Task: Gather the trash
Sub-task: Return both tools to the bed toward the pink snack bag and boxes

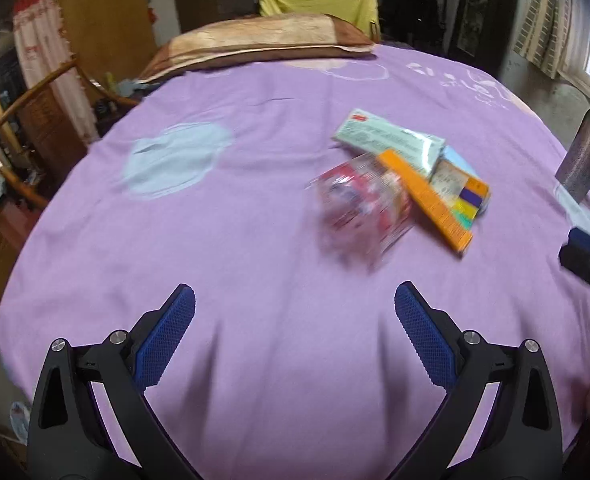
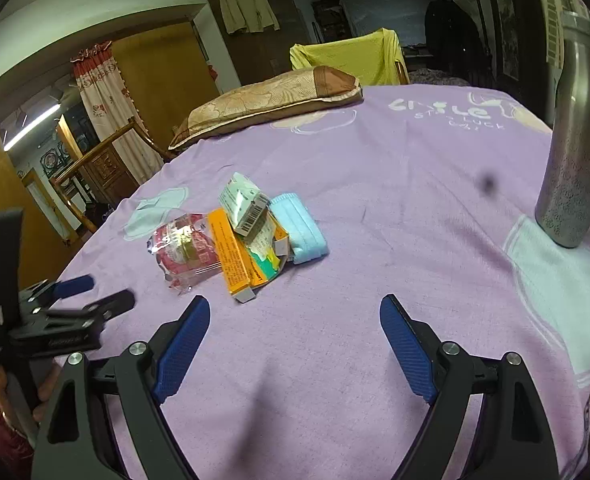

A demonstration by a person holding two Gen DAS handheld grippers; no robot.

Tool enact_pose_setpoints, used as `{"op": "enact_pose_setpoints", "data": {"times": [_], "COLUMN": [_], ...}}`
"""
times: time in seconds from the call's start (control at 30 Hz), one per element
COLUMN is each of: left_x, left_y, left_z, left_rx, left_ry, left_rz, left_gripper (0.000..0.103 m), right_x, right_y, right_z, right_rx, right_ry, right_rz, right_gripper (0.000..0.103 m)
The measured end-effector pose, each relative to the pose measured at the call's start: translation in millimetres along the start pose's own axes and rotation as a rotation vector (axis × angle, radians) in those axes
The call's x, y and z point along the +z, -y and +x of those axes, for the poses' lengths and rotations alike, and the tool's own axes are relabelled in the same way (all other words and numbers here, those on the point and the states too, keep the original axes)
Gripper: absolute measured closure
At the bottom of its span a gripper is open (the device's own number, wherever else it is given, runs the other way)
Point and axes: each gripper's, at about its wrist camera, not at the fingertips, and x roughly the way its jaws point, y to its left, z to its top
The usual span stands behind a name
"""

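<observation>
Trash pile (image 2: 237, 242) lies on the bed (image 2: 395, 208), ahead-left of your right tongs (image 2: 295, 322); orange box's (image 2: 231, 254) long axis runs toward them. Both tongs, including left tongs (image 1: 295, 308), are spread, empty.

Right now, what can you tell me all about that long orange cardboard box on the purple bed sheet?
The long orange cardboard box is flat and narrow, with small dark print along its side and a grey end flap facing the camera. It lies on the purple bed sheet in the little pile, partly crushed open. The crinkly clear red-printed wrapper touches one side; a white barcoded packet rests on top.
</observation>
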Motion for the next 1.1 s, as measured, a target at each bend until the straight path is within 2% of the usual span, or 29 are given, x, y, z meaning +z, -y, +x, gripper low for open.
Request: {"op": "enact_pose_setpoints", "data": {"times": [0.23, 0.3, 0.4, 0.5, 0.6, 0.67, 0.8, 0.97, 1.1], "left_x": [47, 54, 51, 38, 20, 11, 7, 19, 35], "left_y": [22, 22, 3, -32, -66, -80, -79, -60, -62], "left_z": [43, 55, 59, 44, 23, 12, 3, 26, 43], "left_rx": [-0.024, -0.003, 0.020, 0.054, 0.125, 0.139, 0.106, 0.083, 0.107], "left_ry": [-0.019, -0.038, -0.059, -0.066, -0.061, -0.056, -0.034, -0.037, -0.028], "left_rz": [-0.022, -0.037, -0.070, -0.120, -0.158, -0.179, -0.174, -0.151, -0.163], "left_gripper": [0.007, 0.007, 0.007, 0.007, 0.007, 0.007, 0.007, 0.007, 0.007], "right_x": [-4, -4, -4, -4, -6, -6, -8, -9, -11], "right_y": [2, 2, 4, 8, 6, 3, 0, 0, -5], "right_z": [8, 8, 6, 4, 2, 1, 0, 8, 12], "right_rx": [0.041, 0.042, 0.044, 0.065, 0.092, 0.096, 0.074, 0.048, 0.037], "right_ry": [-0.034, -0.038, -0.037, -0.037, -0.033, -0.028, -0.022, -0.055, -0.073], "right_rz": [0.019, 0.016, 0.029, 0.052, 0.053, 0.042, 0.022, 0.019, -0.010], "right_gripper": [0.016, 0.016, 0.015, 0.015, 0.015, 0.015, 0.014, 0.014, 0.014]}}
